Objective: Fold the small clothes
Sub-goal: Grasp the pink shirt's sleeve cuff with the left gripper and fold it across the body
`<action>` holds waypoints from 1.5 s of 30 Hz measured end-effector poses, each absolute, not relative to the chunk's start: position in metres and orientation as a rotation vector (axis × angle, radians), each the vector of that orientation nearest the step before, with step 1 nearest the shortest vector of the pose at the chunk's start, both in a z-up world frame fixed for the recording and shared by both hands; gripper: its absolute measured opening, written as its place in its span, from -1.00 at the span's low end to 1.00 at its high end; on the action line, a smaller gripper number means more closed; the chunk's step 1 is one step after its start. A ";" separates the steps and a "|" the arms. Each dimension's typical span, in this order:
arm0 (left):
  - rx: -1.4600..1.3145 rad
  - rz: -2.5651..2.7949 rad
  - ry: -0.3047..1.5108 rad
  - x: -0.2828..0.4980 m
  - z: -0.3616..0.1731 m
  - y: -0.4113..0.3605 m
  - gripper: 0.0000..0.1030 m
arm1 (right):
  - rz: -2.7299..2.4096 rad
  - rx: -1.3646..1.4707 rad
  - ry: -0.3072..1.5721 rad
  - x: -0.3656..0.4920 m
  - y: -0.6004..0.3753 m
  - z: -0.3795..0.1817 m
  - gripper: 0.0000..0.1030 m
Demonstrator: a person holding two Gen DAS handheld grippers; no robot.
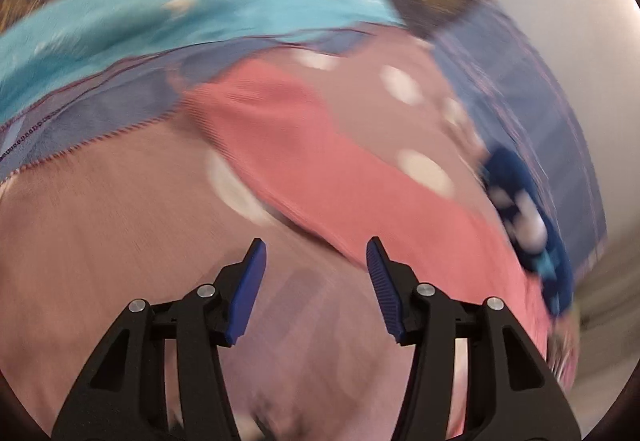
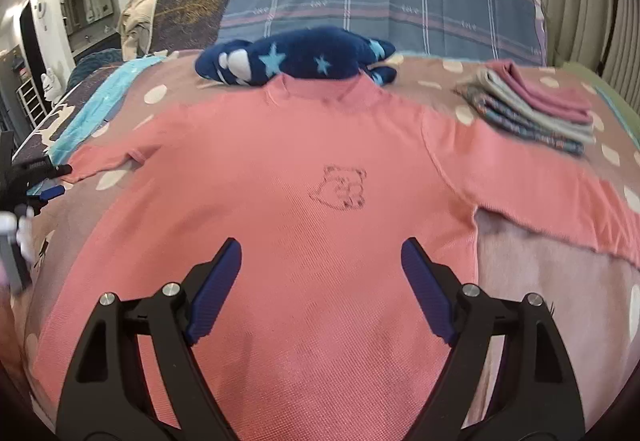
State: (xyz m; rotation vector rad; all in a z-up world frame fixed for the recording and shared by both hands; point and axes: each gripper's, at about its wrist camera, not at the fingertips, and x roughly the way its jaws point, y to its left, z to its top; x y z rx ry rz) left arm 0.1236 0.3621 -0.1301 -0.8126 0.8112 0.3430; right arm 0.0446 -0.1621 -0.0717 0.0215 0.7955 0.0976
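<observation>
Right wrist view gives the clear picture: the bed (image 2: 520,265), under a pink spread with pale dots, fills nearly everything. A plaid blanket (image 2: 380,1) stands along its far edge. Spread flat across the middle of the bed lies the pink top (image 2: 280,177), collar toward the far edge, both sleeves out to the sides, a small outlined animal face on the chest. A turquoise cloth (image 2: 100,101) runs along the bed's left edge. Just beyond the collar, touching it, sits a navy bundle (image 2: 296,57) with light blue stars. Near the far right corner rests a stack of folded clothes (image 2: 536,109), a pink piece on top, well apart from the collar but close to the right sleeve.

My right jaws (image 2: 321,261) stand wide over the lower front of the top, nothing between the pads. My left jaws (image 2: 56,181) show small at the left edge of this view, their tips at the cuff of the left sleeve; from here I cannot tell whether they touch it.

Left wrist view is badly smeared. My left jaws (image 1: 316,257) stand about half apart with only the spread seen between the pads. The left sleeve of the top (image 1: 288,145) lies slanting just ahead, one fingertip (image 1: 374,253) over its edge. The bundle (image 1: 532,217) lies to the right, the cloth (image 1: 180,13) across the far side.
</observation>
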 end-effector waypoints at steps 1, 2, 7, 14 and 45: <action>-0.838 0.388 0.806 0.127 -0.135 0.374 0.10 | 0.093 0.029 0.805 0.045 -0.164 -0.075 0.62; -0.856 0.419 0.792 0.129 -0.136 0.383 0.14 | 0.088 0.033 0.810 0.045 -0.166 -0.076 0.62; -0.826 0.525 0.738 0.150 -0.133 0.409 0.19 | 0.056 0.034 0.815 0.041 -0.176 -0.078 0.62; -0.777 0.334 0.659 0.178 -0.097 0.383 -0.97 | 0.027 0.071 0.822 0.043 -0.190 -0.081 0.63; -0.036 -0.012 0.834 0.148 -0.095 0.153 0.10 | 0.440 0.490 0.995 0.163 -0.200 -0.096 0.17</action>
